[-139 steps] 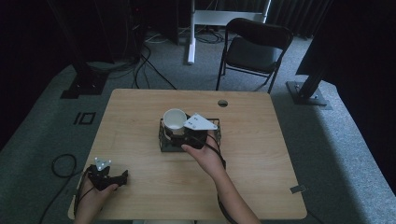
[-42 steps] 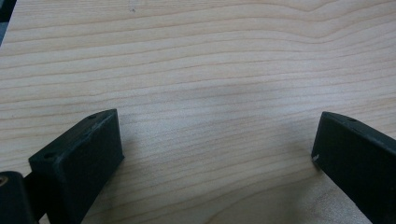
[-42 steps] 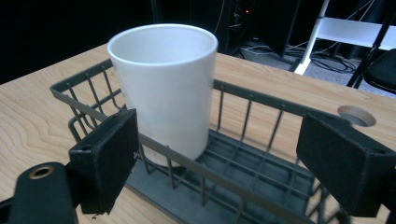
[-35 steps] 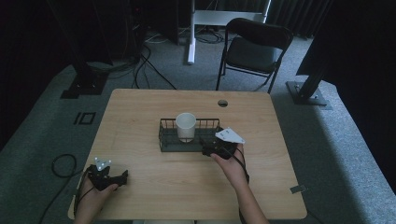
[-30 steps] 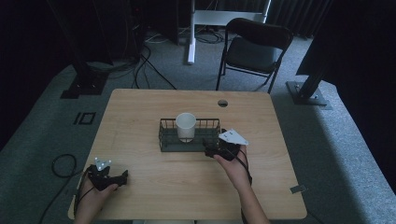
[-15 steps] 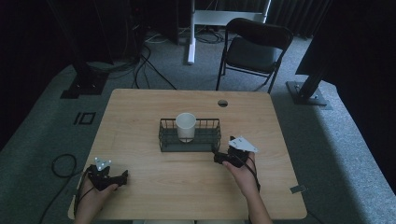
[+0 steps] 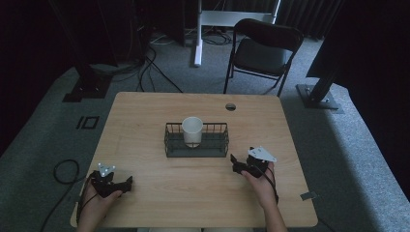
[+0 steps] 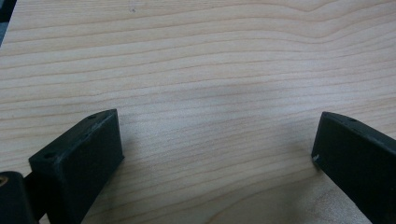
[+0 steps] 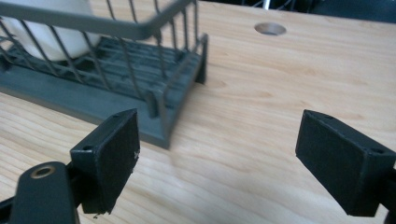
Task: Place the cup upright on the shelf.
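A white cup (image 7: 192, 131) stands upright inside a dark wire basket (image 7: 196, 149) near the middle of the wooden worktop (image 7: 145, 111). The right gripper (image 7: 239, 164) sits just off the basket's right end, apart from it, its fingers spread wide with nothing between them; in the right gripper view the basket's (image 9: 140, 77) corner lies just ahead of the left-hand finger (image 9: 108, 158), and the cup (image 9: 51, 35) shows behind the wires. A round cable hole (image 7: 230, 106) pierces the worktop beyond the basket. The left gripper (image 7: 126, 182) rests near the front left corner, well apart from the basket, its fingers (image 8: 81, 161) also wide over bare wood.
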Action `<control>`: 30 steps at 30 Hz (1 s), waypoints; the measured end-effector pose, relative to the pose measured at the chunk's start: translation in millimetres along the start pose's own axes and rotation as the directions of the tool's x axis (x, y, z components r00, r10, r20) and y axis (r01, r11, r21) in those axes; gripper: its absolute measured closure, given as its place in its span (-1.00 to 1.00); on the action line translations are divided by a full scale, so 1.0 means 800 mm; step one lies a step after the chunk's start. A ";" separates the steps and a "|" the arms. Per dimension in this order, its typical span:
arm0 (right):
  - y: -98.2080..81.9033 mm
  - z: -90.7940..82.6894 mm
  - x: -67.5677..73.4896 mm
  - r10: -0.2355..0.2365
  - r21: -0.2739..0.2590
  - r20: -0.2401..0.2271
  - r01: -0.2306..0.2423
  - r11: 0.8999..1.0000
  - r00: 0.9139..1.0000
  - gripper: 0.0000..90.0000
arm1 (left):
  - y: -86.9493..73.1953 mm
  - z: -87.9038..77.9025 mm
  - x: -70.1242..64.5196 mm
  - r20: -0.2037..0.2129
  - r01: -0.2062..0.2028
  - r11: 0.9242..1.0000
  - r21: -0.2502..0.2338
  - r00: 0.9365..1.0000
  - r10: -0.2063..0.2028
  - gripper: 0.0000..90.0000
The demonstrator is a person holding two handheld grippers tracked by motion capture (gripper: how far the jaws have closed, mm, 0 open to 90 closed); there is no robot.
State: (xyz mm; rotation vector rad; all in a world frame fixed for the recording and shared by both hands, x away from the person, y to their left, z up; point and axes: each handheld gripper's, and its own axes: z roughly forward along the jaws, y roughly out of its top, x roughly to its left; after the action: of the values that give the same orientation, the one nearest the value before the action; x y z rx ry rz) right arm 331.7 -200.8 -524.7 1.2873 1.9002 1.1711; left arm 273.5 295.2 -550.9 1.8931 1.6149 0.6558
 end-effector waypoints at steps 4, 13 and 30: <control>-0.005 -0.003 -0.009 0.004 0.014 0.014 -0.005 1.000 1.000 -0.70 | 0.000 0.000 0.000 0.000 0.000 1.000 0.000 1.000 0.000 -0.96; -0.015 -0.011 -0.030 0.023 0.051 0.051 -0.025 0.998 0.998 -0.70 | 0.000 0.000 0.000 0.000 0.000 1.000 0.001 1.000 0.000 -0.96; -0.033 -0.024 -0.063 0.003 0.169 0.062 -0.013 0.986 0.998 -0.72 | 0.000 0.000 0.000 0.000 0.000 1.000 0.001 1.000 0.000 -0.96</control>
State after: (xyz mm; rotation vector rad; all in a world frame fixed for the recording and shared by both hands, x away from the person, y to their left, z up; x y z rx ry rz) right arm 324.1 -258.4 -540.0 1.4046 1.9858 0.9799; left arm 273.5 295.2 -550.8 1.8941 1.6159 0.6554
